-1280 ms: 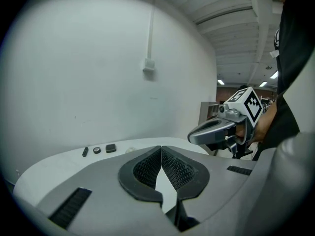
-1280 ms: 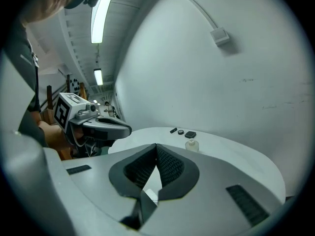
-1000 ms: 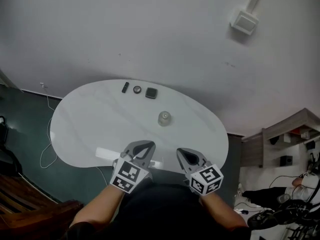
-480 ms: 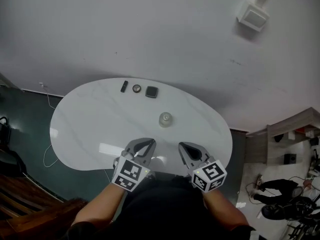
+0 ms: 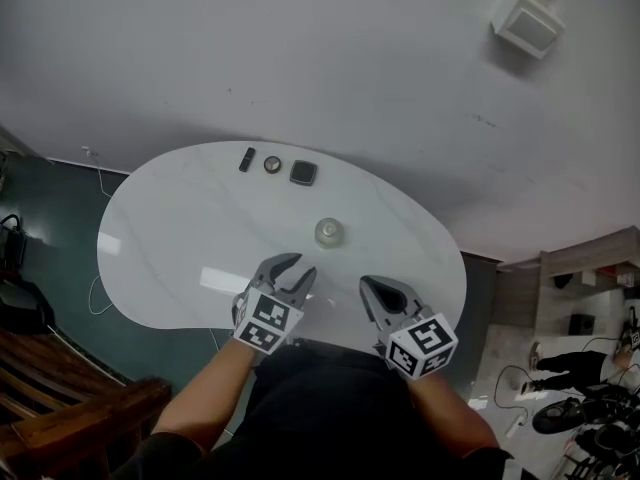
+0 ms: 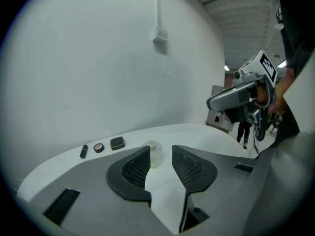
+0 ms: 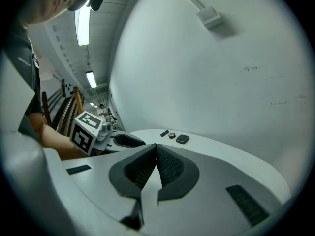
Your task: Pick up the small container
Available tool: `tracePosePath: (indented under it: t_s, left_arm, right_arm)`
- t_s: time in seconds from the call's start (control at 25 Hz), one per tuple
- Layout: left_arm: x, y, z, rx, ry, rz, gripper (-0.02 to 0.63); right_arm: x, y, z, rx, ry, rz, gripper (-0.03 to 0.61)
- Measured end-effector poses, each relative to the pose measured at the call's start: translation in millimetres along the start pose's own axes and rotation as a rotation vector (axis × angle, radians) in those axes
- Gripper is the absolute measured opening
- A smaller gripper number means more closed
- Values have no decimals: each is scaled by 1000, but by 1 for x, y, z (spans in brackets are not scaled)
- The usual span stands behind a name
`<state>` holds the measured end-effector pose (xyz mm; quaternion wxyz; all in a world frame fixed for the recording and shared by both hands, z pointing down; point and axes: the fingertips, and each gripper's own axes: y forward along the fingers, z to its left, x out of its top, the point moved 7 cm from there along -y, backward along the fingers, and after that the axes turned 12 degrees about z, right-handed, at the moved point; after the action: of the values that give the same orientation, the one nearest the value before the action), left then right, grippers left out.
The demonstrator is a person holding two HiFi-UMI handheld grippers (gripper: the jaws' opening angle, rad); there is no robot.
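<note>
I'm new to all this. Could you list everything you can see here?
table: one, white, rounded, standing against the wall.
small container: one, clear, on the table, ahead of both grippers.
small dark items: three in a row at the table's far edge, a stick-shaped one, a round one, a square one.
wall box: one, white, on the wall beyond the table.
wooden furniture: brown, on the floor at lower left.
left gripper: one, grey, over the table's near edge; jaws apart, just been opening, nothing between them.
right gripper: one, grey, beside the left one; jaws together, empty.
</note>
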<state>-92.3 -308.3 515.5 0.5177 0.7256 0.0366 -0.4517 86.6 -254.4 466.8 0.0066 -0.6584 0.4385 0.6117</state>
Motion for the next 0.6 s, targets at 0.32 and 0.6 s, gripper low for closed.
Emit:
tracePosePath:
  t_s: [0.32, 0.6]
  left_arm:
    - [-5, 81, 22, -29, 58, 72, 291]
    - [-7, 128, 32, -63, 95, 103, 332]
  right_arm:
    - [-10, -8, -15, -29, 34, 34, -3]
    - [-20, -14, -21, -74, 57, 55, -3]
